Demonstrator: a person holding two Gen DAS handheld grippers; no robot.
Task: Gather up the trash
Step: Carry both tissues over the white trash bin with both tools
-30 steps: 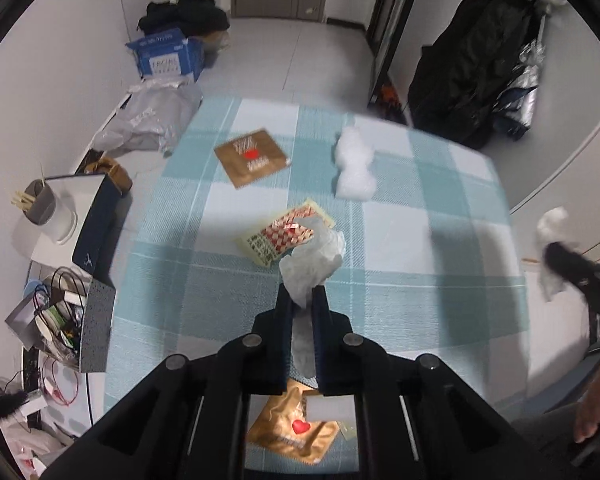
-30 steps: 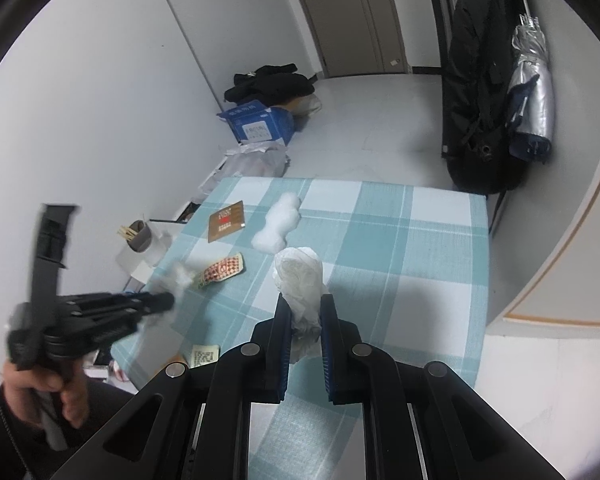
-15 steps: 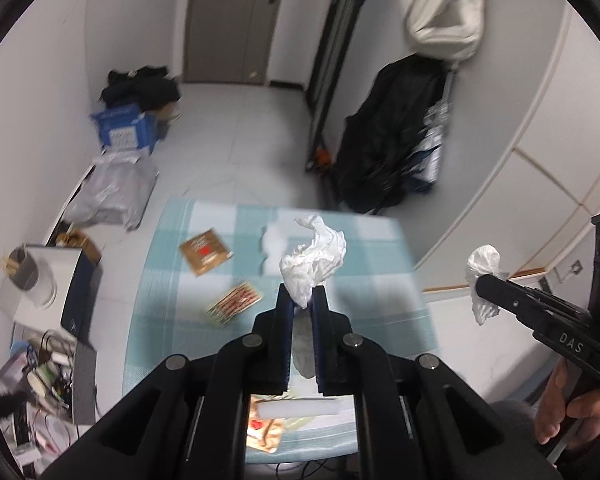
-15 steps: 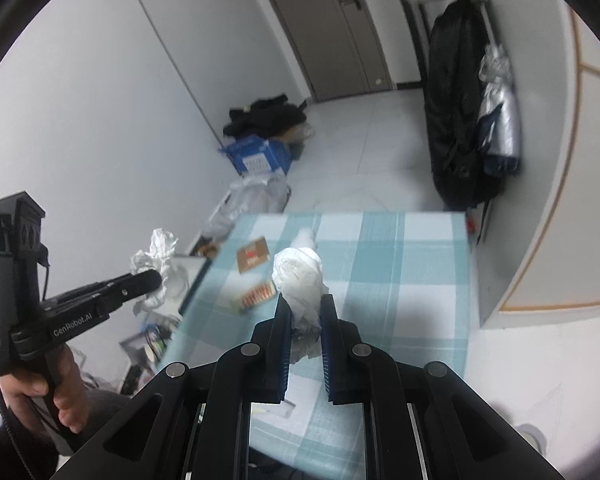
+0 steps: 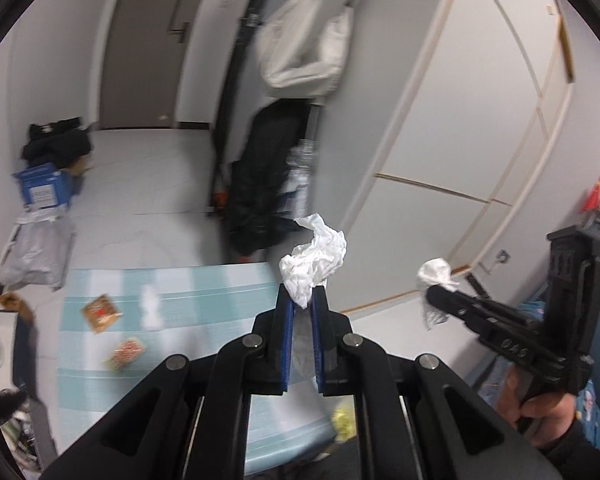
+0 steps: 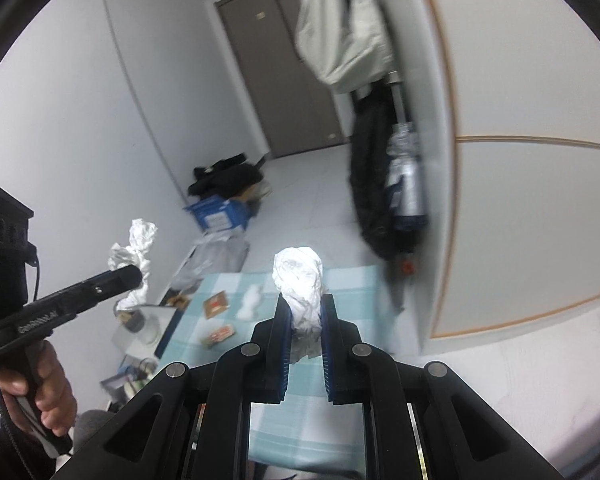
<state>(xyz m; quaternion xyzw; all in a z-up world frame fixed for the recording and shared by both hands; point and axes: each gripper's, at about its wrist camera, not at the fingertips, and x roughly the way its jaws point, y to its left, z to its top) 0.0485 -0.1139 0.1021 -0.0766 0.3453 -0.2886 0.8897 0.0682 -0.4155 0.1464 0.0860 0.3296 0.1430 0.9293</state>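
Holding both wads well above the table. Left wrist view, left to right: checked tablecloth (image 5: 188, 300) far below, teal and white. On it a brown square packet (image 5: 100, 312), a white clump (image 5: 151, 307) just beside it, a red-patterned wrapper (image 5: 127, 351) nearer the camera. Centre: left gripper (image 5: 303, 300) with blue pads clamped narrow on a crumpled white tissue (image 5: 314, 258); most of the wad stands above the fingertips, a tail hangs down between the pads. Right of that: right gripper (image 5: 436, 294) seen side-on, carrying a second tissue wad (image 5: 436, 274) at its tip, a strand drooping below. Hand (image 5: 544, 414) grips its handle at lower right.

Right wrist view, left to right: hand (image 6: 46, 384) on the left gripper's (image 6: 134, 274) handle; crumpled white tissue (image 6: 136, 252) sticks up and down from its tip. Tablecloth (image 6: 340, 284) below centre with brown square packet (image 6: 216, 303), white clump (image 6: 250, 303), red-patterned wrapper (image 6: 220, 335). Centre: right gripper (image 6: 303, 304), pads closed partway on second tissue wad (image 6: 300, 280), which bulges rounded above the fingertips. Both wads are apart from each other and clear of the table.
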